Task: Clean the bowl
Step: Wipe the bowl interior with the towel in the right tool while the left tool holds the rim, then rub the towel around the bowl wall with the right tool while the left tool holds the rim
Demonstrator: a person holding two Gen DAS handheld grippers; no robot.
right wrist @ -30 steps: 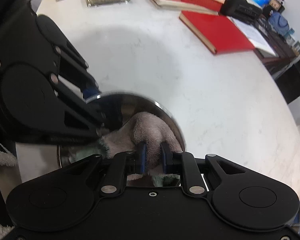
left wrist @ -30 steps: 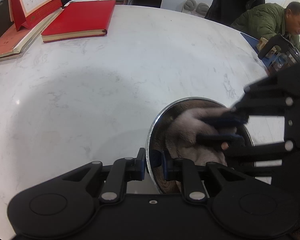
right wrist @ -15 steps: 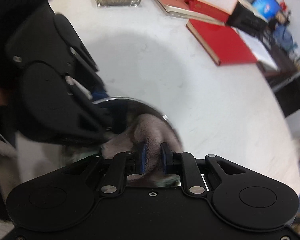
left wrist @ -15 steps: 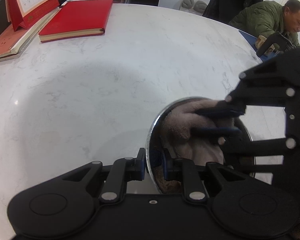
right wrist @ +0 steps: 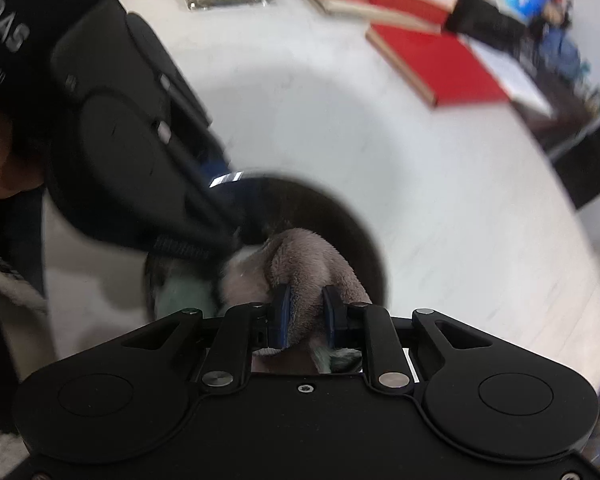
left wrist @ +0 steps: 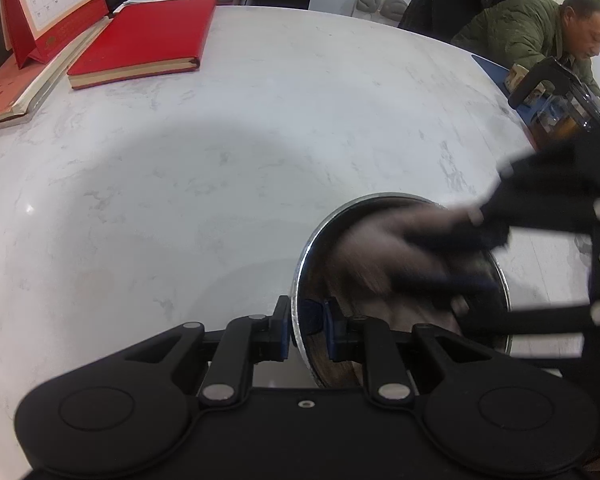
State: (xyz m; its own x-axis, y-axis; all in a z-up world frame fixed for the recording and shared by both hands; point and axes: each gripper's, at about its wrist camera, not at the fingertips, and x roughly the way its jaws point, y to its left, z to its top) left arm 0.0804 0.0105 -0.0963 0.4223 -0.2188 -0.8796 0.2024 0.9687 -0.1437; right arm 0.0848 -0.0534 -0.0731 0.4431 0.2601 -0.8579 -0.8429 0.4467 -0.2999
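Steel bowl (left wrist: 306, 268) sits on the marble table (left wrist: 220, 160), its near-left rim pinched between the blue pads of the left gripper (left wrist: 307, 328), jaws almost closed on the thin wall. Same clamp as a second ago, no shift of the bowl against the table, so the left side is just anchoring.

Right of that, inside the bowl, the grey-pink cloth (right wrist: 300, 256) is bunched and clamped in the right gripper (right wrist: 303, 316), jaws narrow with the fabric squeezed between them. What changes: in the left wrist view the right gripper (left wrist: 452, 256) and cloth are now smeared with motion blur and lie further across the bowl's far side than half a second ago, when they were sharp. The right wrist view has also rolled and blurred.

Judgement: mid-wipe, a sweep around the inner wall is under way; grips hold, cleaning ongoing, not finished.

Far left, red notebook (left wrist: 144, 40), untouched.
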